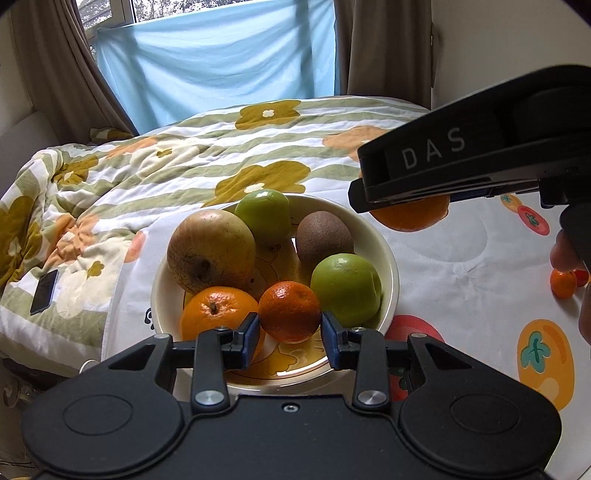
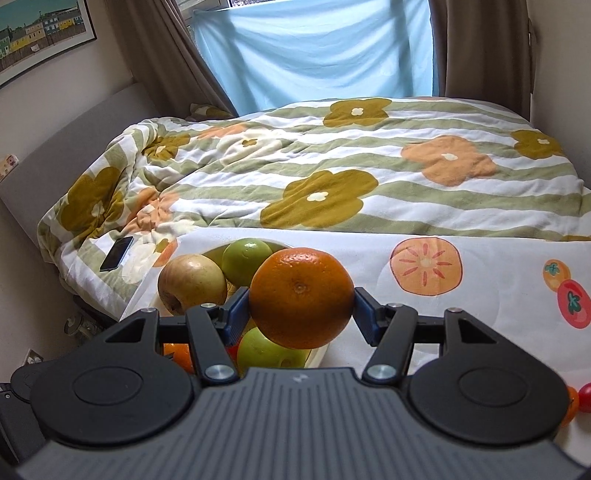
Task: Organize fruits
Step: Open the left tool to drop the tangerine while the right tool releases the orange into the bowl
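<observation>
Two small fruits (image 1: pixel 567 281) lie near the cloth's (image 1: pixel 461 258) right edge. My right gripper (image 2: pixel 301 301) clamps an orange (image 2: pixel 301 297) over the bowl's (image 1: pixel 388 251) rim; six fruits fill it. My left gripper (image 1: pixel 290 334) straddles a mandarin (image 1: pixel 290 310), jaws apart.

A flowered, striped quilt (image 1: pixel 207 155) lies rumpled over the bed, and a dark phone (image 1: pixel 44 291) rests flat on its left edge. A white cloth (image 1: pixel 472 258) printed with persimmons covers the near part. Behind, a pale blue sheet (image 1: pixel 218 62) hangs between brown curtains (image 2: pixel 480 48). A framed picture (image 2: pixel 40 33) of coloured houses hangs on the left wall.
</observation>
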